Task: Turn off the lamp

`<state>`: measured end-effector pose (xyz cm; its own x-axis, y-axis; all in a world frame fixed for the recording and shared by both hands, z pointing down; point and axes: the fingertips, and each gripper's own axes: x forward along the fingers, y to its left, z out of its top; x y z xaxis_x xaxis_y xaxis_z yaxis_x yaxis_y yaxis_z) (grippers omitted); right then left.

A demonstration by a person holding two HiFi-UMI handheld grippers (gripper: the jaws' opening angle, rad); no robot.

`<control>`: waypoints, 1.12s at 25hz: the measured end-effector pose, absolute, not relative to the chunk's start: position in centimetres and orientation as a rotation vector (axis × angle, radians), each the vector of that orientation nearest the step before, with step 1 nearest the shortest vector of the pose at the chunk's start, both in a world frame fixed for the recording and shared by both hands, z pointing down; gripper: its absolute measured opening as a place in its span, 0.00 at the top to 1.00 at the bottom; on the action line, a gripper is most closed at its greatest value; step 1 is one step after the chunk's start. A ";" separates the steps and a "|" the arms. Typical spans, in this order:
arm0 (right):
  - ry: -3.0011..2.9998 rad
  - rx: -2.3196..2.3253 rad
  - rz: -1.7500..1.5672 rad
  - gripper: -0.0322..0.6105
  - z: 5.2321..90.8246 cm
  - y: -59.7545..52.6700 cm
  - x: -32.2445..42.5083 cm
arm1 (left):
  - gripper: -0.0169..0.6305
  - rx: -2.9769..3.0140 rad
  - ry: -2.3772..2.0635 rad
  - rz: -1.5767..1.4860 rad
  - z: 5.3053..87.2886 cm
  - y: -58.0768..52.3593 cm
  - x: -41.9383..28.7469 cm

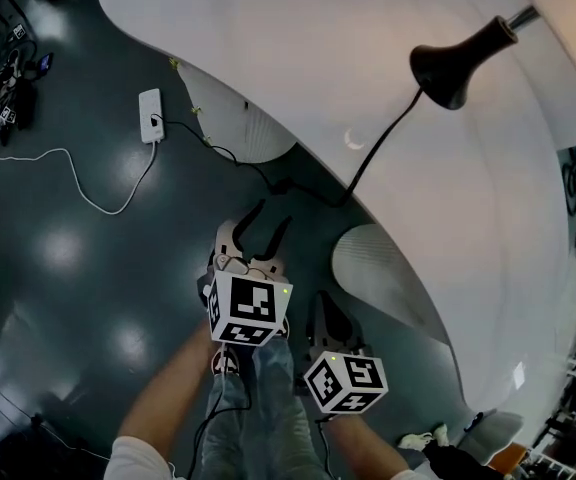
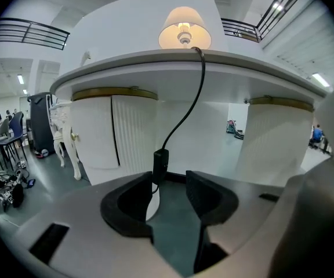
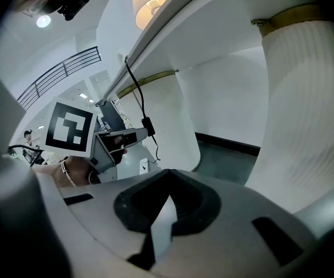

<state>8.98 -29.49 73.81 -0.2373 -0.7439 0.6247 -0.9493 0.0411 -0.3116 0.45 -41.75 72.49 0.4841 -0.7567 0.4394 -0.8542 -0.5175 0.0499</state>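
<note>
The lamp point(image 1: 455, 63) stands on the white table point(image 1: 298, 58); its shade point(image 2: 184, 29) glows lit, and it glows in the right gripper view too point(image 3: 149, 3). Its black cord point(image 2: 187, 106) drops over the table edge to an inline switch point(image 2: 160, 164). My left gripper point(image 2: 170, 181) is open, and the switch hangs just past its left jaw tip, untouched by the pads. From above, the open left gripper point(image 1: 264, 226) points at the switch point(image 1: 281, 185). My right gripper point(image 3: 168, 185) is shut and empty, low beside the left one point(image 3: 126, 136).
A white power strip point(image 1: 151, 115) lies on the dark floor with the cord and a white cable point(image 1: 78, 183) running to it. Ribbed white table pedestals point(image 1: 388, 268) point(image 2: 112, 135) stand on both sides. Chairs and clutter point(image 2: 4, 149) are far left.
</note>
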 end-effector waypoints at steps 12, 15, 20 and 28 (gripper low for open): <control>-2.000 1.704 1.024 0.95 75.4 -30.8 8.9 | 0.71 2.504 -1.363 0.561 73.7 -45.4 0.9; -1.996 1.709 1.024 0.95 75.6 -31.1 9.1 | 0.72 2.516 -1.369 0.561 73.6 -45.7 0.8; -1.994 1.711 1.030 0.95 75.7 -31.5 9.2 | 0.78 2.532 -1.375 0.555 73.3 -45.8 0.7; -1.988 1.710 1.041 0.95 76.0 -31.2 9.4 | 0.81 2.542 -1.366 0.558 73.5 -45.5 0.9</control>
<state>9.39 -31.20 75.97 -0.2333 -0.7162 0.6578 -0.9486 0.0188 -0.3159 0.87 -45.47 73.47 0.5011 -0.7576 0.4183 -0.8339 -0.5519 -0.0006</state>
